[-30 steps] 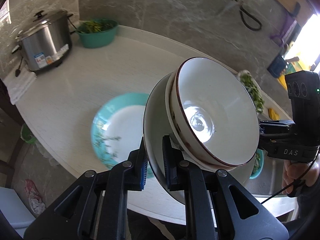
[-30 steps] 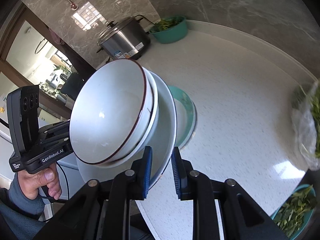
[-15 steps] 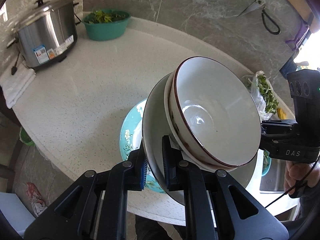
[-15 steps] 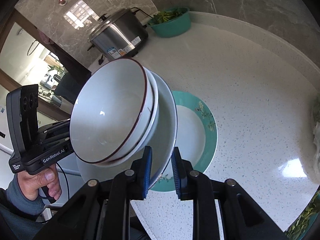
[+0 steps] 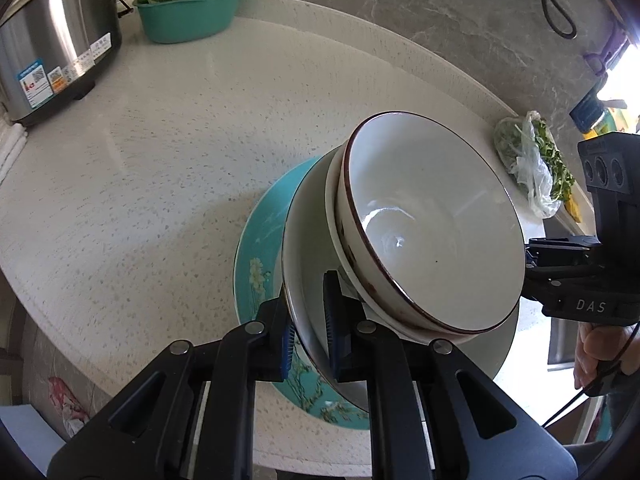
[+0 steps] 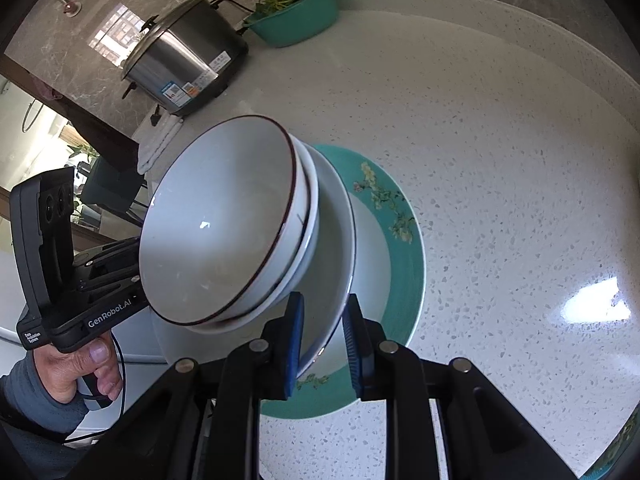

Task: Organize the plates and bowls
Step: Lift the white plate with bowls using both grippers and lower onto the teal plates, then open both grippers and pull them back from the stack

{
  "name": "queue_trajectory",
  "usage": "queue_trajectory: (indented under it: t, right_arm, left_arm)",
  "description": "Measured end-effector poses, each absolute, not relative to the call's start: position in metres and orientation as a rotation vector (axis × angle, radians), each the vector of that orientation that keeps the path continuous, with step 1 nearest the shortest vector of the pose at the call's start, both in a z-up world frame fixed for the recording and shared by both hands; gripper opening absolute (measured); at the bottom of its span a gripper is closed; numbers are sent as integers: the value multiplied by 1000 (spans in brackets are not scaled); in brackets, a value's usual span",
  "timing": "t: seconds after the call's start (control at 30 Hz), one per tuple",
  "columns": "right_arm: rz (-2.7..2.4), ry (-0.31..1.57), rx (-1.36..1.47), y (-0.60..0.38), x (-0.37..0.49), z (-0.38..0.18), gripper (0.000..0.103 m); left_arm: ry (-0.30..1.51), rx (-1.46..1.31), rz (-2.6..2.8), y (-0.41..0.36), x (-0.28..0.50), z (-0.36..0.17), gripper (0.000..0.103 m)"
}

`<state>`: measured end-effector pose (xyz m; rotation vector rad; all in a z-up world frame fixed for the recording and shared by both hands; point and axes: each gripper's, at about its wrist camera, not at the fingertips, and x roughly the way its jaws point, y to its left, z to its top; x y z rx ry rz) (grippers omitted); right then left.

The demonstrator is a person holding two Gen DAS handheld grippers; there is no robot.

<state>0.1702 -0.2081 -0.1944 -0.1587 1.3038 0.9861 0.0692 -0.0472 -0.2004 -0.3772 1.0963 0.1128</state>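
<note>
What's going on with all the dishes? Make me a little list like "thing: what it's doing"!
white plate: held in the air at its rim, tilted
two nested bowls: sitting on the white plate
left gripper: shut on the white plate's rim
right gripper: shut on the rim's opposite side
teal flowered plate: lying flat on the counter, under the held stack
cooker: at the counter's far end
green basin: beside the cooker, holding greens

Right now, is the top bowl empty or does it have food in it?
Empty: the top bowl shows a bare white glossy inside in both wrist views.
</note>
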Motion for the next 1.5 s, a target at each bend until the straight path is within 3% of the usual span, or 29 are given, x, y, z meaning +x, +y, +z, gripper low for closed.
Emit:
queue_trajectory:
  t: [0.77,0.9,0.97,1.03,1.1,1.13,1.17,1.2,1.43,1.5]
  right_arm:
    - [939,1256,-116,-208,167,-200,25]
    - [927,1237,-93,-215,162,-196,26]
    - [922,1221,-78,-220,159,-191,31]
    - [904,1200,-55,-230,155,-186,45]
    - [893,1197,-34,-237,153,-184,47]
    - [890,1188,-24,-241,151,-180,48]
    - [887,1172,-14,-245,147,-175,49]
    - [883,1159,-8,-249,144,-171,54]
    - [862,1060,19,-272,123,-137,84]
    - [870,1032,27,-277,114,-130,86]
  left_arm:
    - [1091,-348,78,-45,70,-219,14]
    - [1091,-351,87,-41,62,-219,27]
    - [1078,-362,78,-39,56,-215,31]
    - [1065,-356,71,-40,49,-208,40]
    - [1071,-360,81,-40,44,-200,75]
    - [1060,-375,75,-39,39,-194,82]
    - [1036,-383,66,-40,34,-186,98]
    - [1021,-375,69,-41,29,-178,103]
    - [931,-308,120,-64,-3,-137,103]
    - [920,-273,158,-76,-13,-129,103]
